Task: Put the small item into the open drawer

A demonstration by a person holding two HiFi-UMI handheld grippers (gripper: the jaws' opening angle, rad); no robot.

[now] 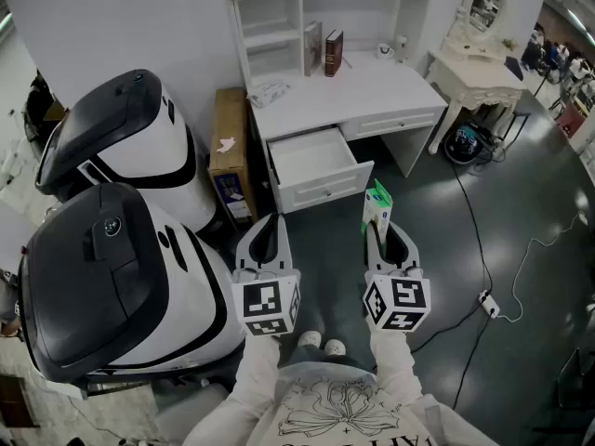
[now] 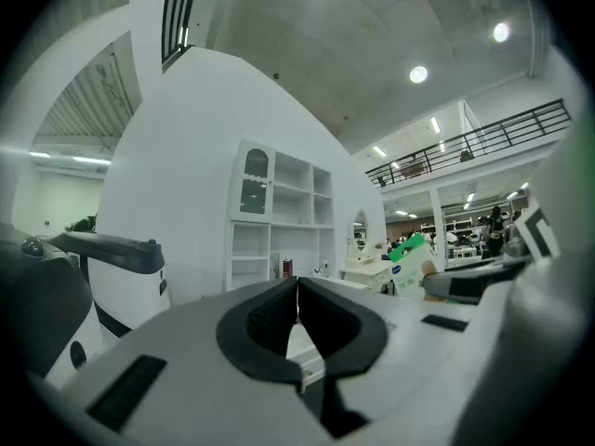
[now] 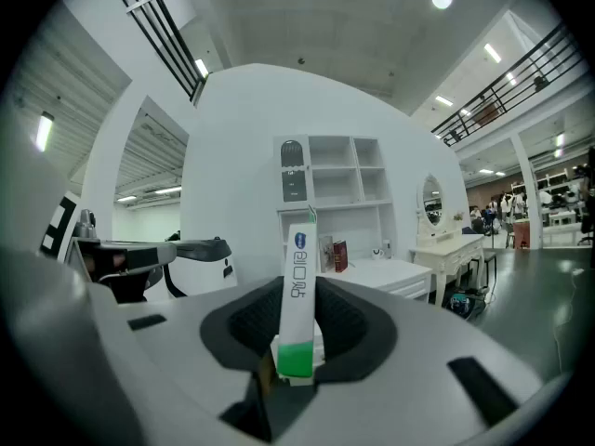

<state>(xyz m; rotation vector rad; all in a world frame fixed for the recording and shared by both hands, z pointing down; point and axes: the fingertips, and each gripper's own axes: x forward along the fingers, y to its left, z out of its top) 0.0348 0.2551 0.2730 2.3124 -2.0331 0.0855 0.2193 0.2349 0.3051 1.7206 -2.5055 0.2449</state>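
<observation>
Dark grey floor before a white desk whose open white drawer stands well ahead. Right gripper pinches the slim white-and-green carton near its base; left gripper, jaws pressed together, holds nothing. Risk: carton may pivot in this low hold and clip the drawer front.

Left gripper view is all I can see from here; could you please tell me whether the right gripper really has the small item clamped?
Observer: Yes, the right gripper is shut on a slim white and green cardboard carton, which stands upright between its jaws.
Operator: Thank you. Is the drawer ready for it?
Observer: The drawer of the white desk is pulled out, ahead of both grippers; the carton is not over it yet.
Operator: Is there anything on the floor to mind?
Observer: A black cable trails across the dark floor to the right of the drawer.
</observation>
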